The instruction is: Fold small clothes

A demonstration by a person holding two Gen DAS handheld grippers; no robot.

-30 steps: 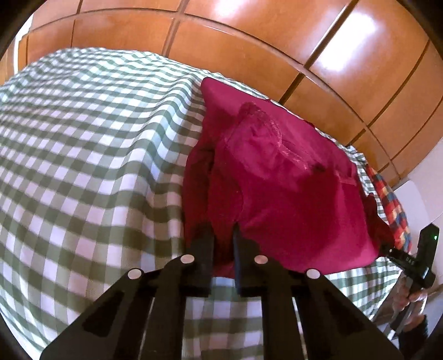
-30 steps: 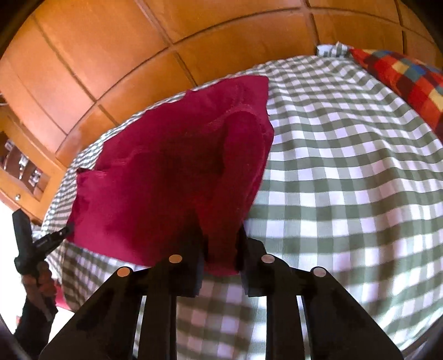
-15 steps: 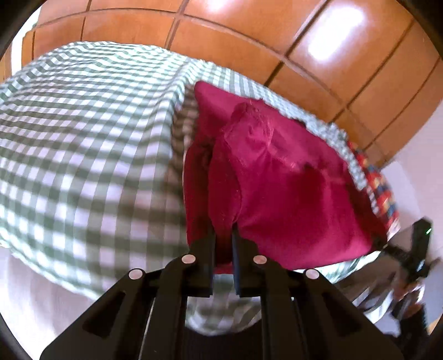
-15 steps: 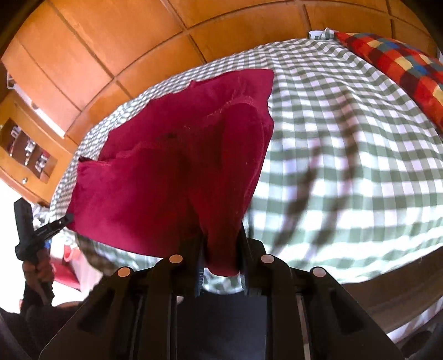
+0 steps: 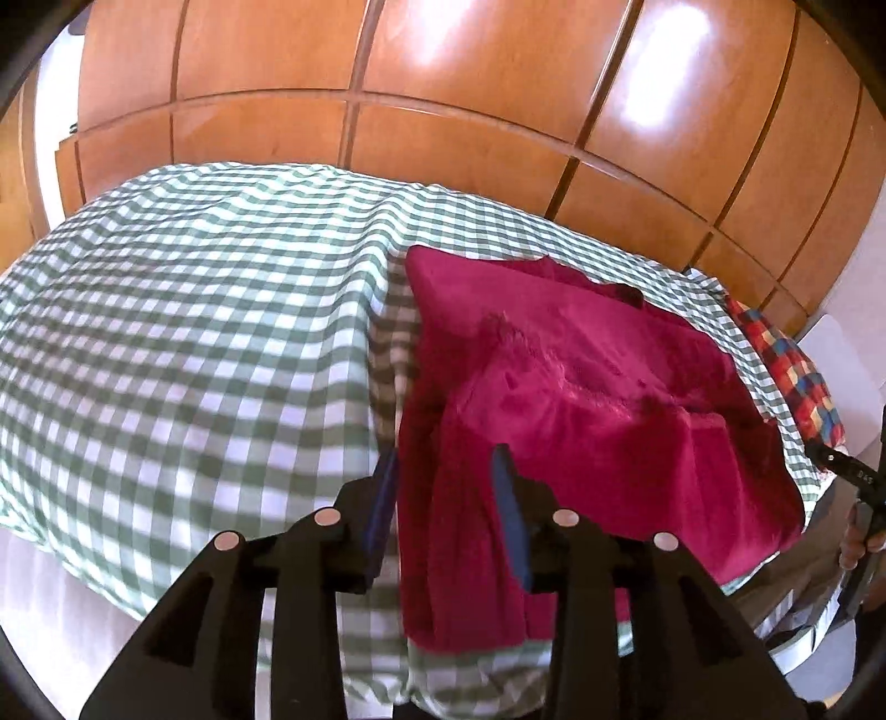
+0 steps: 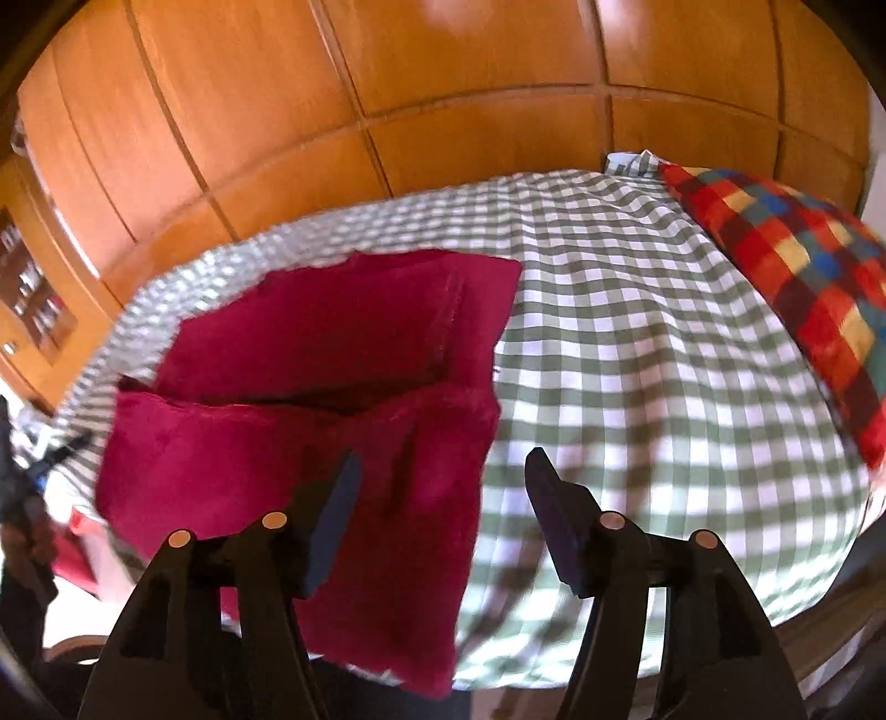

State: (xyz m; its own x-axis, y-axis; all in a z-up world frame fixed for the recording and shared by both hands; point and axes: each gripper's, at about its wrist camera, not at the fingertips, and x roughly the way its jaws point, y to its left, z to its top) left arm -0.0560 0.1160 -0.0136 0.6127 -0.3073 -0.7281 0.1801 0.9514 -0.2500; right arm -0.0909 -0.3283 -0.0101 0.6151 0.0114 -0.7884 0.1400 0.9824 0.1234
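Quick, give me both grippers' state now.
Left gripper: opening, red garment between its jaws, unpinched.
Right gripper: opening, garment edge between its jaws, released.

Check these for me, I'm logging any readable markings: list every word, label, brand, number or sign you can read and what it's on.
No text reads clearly in either view.
Small pale marks on the other gripper's black body, at the right edge of the left wrist view: too small and blurred to read.
The red garment, the green checked cloth, the multicoloured checked cushion and the wooden panels carry no lettering.

bright daylight, glare on wooden panels (image 5: pixel 459 50), fisheye-bent dark corners, motion blur
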